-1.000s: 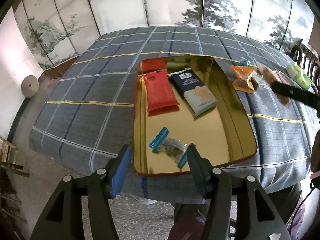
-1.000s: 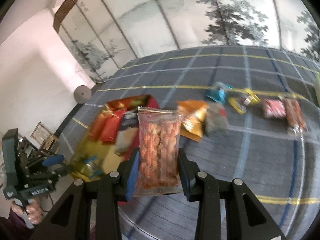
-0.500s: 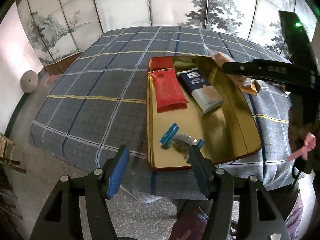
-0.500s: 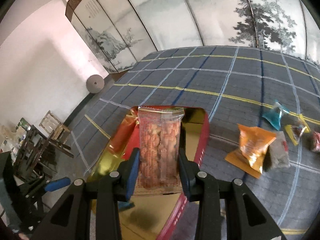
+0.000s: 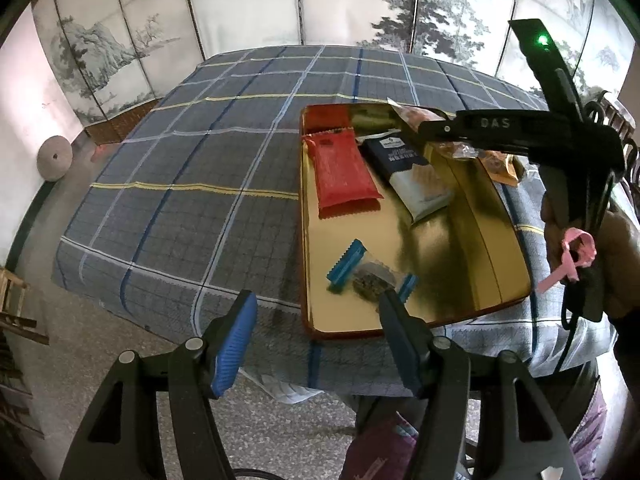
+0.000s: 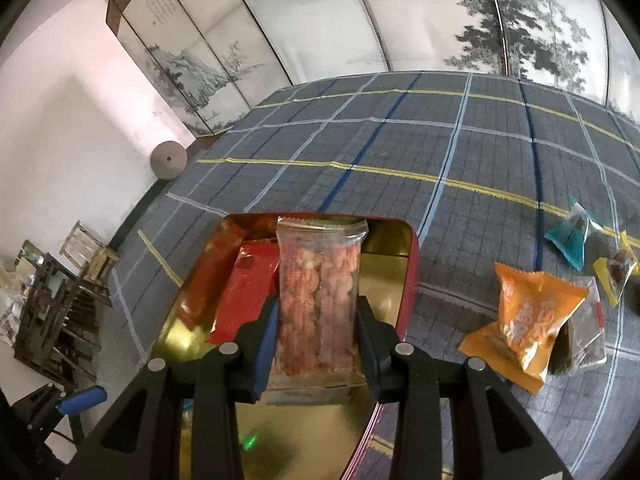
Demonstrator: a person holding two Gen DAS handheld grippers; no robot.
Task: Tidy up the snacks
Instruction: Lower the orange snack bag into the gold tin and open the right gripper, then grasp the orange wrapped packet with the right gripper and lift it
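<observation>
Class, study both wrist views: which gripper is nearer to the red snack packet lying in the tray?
Right. The right gripper hangs just above the red snack packet, holding a clear packet. The left gripper hovers open off the tray's near edge.

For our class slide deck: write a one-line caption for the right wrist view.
Right gripper holds a clear packet of pink snacks above the gold tray.

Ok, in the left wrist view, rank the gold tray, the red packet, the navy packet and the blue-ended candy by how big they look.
1. Gold tray
2. Red packet and navy packet, too alike to rank
3. Blue-ended candy
</observation>
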